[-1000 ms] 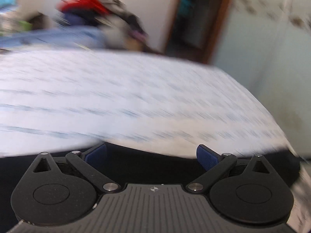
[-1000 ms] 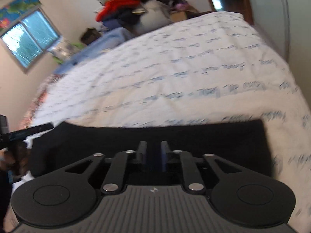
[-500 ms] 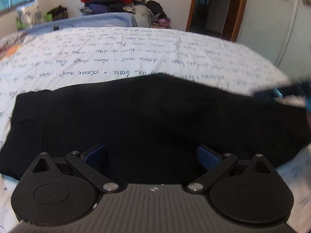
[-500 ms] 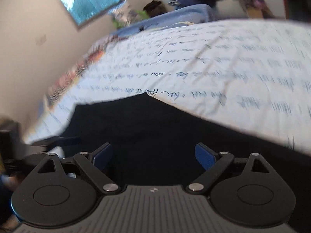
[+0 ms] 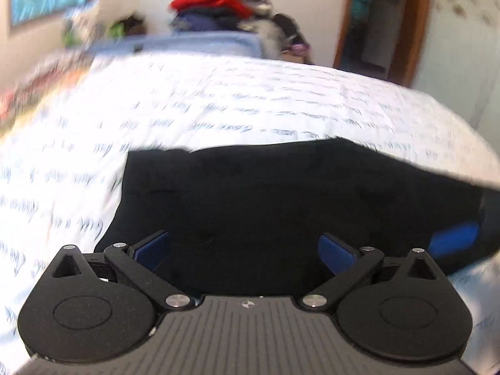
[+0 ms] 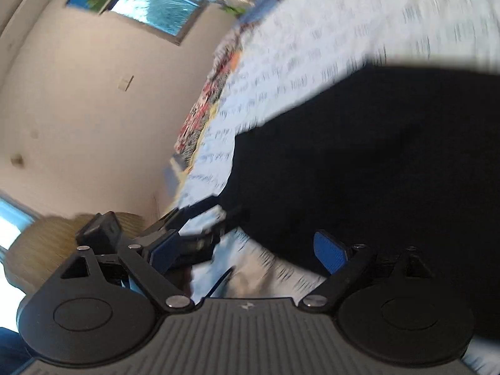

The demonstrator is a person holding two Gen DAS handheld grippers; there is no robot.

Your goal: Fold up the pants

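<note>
The black pants (image 5: pixel 281 193) lie flat on the white printed bedsheet (image 5: pixel 218 103), folded into a broad dark band. My left gripper (image 5: pixel 243 250) is open and empty, hovering over the near edge of the pants. My right gripper (image 6: pixel 247 251) is open and empty, tilted, over the near left corner of the pants (image 6: pixel 375 156). The right gripper's blue pad shows at the far right of the left wrist view (image 5: pixel 453 239). The left gripper shows blurred in the right wrist view (image 6: pixel 187 228).
A pile of clothes (image 5: pixel 225 9) sits beyond the far end of the bed. A doorway (image 5: pixel 375 22) is at the back right, a window (image 6: pixel 168 3) on the left wall. A patterned blanket (image 6: pixel 203 106) lies along the bed's left edge.
Both views swung quickly. The right gripper, shut a second ago, opened and rolled left towards the pants' left end. The left gripper stayed open over the pants and shifted left.
</note>
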